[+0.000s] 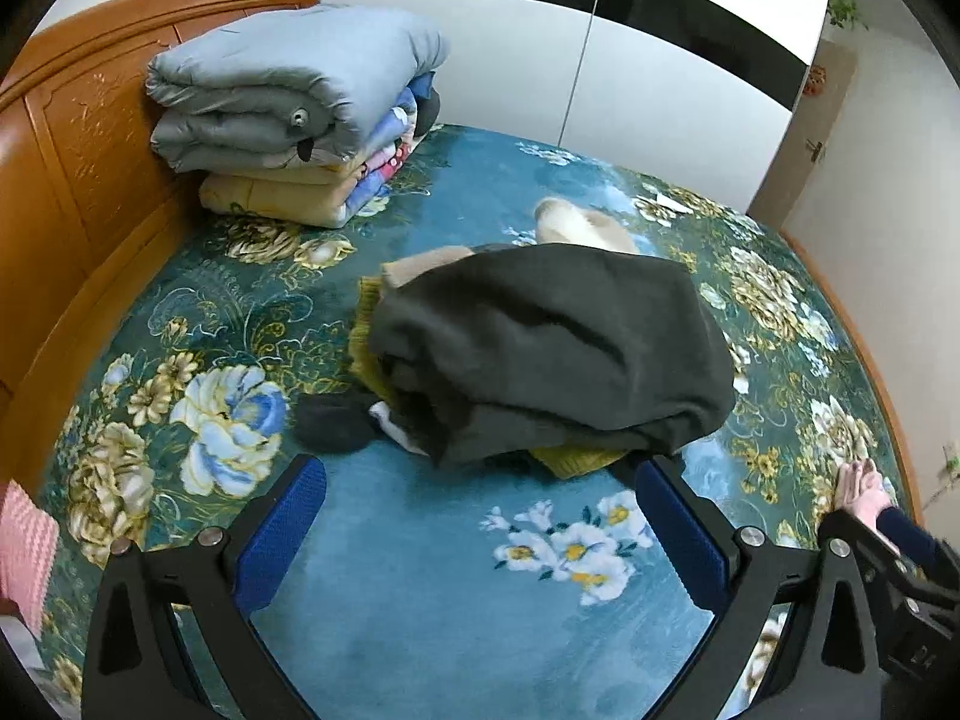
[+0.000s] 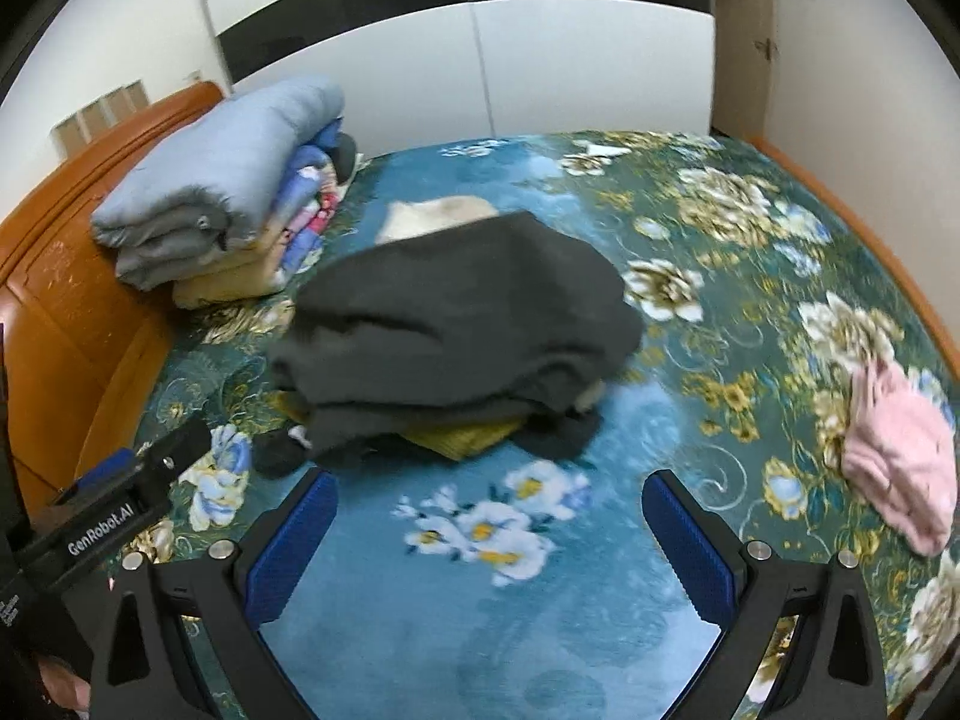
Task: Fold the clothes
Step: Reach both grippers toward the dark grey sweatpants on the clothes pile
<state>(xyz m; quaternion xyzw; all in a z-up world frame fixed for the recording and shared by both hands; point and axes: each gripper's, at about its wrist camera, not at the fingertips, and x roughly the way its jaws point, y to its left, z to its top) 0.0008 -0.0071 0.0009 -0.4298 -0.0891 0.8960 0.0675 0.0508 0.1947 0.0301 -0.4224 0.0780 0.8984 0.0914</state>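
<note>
A folded dark grey garment [image 1: 552, 348] [image 2: 462, 324] lies on top of a small pile in the middle of the bed, over a mustard-yellow piece [image 1: 576, 461] [image 2: 462, 437] and a cream one [image 1: 576, 222] behind. My left gripper [image 1: 480, 510] hovers open just in front of the pile, nothing between its blue pads. My right gripper [image 2: 489, 516] is likewise open and empty in front of the pile. A crumpled pink garment [image 2: 900, 468] lies on the bed to the right of the right gripper. The left gripper's body [image 2: 120, 510] shows at the right wrist view's left edge.
The bed has a teal floral cover [image 1: 420, 588] [image 2: 480, 630]. Folded quilts [image 1: 288, 96] [image 2: 228, 180] are stacked against the wooden headboard [image 1: 78, 150] at the left. A white and black wardrobe [image 1: 600, 60] stands behind the bed. A pink knitted item [image 1: 24, 546] sits at the left edge.
</note>
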